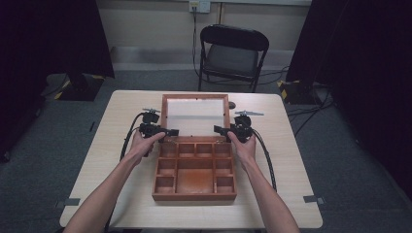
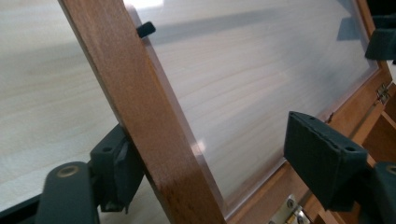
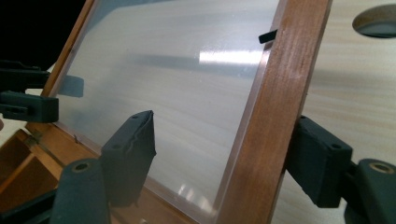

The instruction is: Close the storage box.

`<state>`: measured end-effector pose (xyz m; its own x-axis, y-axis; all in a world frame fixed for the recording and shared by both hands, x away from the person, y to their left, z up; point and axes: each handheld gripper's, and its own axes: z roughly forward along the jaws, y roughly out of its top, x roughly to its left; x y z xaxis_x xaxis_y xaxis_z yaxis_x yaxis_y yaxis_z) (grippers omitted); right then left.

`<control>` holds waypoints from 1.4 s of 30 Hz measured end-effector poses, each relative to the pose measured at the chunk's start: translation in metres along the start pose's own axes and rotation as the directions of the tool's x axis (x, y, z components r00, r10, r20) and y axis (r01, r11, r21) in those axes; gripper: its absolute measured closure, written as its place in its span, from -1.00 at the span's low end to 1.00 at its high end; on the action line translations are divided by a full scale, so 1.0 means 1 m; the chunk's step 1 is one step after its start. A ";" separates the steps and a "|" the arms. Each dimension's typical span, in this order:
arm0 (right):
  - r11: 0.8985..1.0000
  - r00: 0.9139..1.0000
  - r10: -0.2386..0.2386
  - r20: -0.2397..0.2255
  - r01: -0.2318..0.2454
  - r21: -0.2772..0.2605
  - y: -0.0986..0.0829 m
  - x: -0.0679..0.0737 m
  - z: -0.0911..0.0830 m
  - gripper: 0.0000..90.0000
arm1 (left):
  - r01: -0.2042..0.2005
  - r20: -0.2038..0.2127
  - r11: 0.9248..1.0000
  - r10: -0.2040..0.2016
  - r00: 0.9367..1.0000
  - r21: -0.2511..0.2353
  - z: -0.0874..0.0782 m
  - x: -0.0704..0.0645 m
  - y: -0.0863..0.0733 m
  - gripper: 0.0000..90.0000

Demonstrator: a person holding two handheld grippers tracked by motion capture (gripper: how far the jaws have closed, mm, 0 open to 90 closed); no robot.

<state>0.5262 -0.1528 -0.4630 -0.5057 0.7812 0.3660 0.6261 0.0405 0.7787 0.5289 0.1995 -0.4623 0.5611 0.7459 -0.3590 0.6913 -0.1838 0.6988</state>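
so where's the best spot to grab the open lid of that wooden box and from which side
Take the lid by its wooden side rails, not the clear pane. Come in from the outer left and right, one jaw on each face of the rail, low near the hinges. The left gripper and right gripper already straddle the rails this way.

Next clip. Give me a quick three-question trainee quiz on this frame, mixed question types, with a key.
1. True or false: the wooden box's lid is closed.
2. Which part does each gripper straddle? A) side rails of the lid frame B) the box's front wall C) the chair
3. What fills the lid frame?

Key
1. False, it is open.
2. A: left gripper and right gripper each have a jaw either side of a rail.
3. A clear pane.
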 end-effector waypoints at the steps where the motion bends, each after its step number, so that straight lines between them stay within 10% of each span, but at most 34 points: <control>1: 1.000 1.000 -0.006 -0.005 0.006 -0.003 0.001 0.001 -0.002 -0.41 | -0.013 -0.001 1.000 0.013 1.000 -0.002 -0.002 0.000 0.000 -0.44; 30: 0.985 0.986 -0.165 0.000 0.165 -0.059 0.007 0.026 -0.051 -0.40 | -0.102 0.010 0.990 0.104 0.995 -0.094 -0.046 -0.014 -0.005 0.20; 42: 0.990 0.993 -0.117 -0.027 0.115 -0.077 0.008 0.013 -0.041 -0.40 | -0.104 0.010 0.989 0.106 0.994 -0.108 -0.050 -0.015 -0.007 0.20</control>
<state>0.5002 -0.1672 -0.4313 -0.5917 0.7537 0.2861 0.5161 0.0816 0.8526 0.4925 0.2215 -0.4309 0.6355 0.7158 -0.2895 0.5764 -0.1903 0.7947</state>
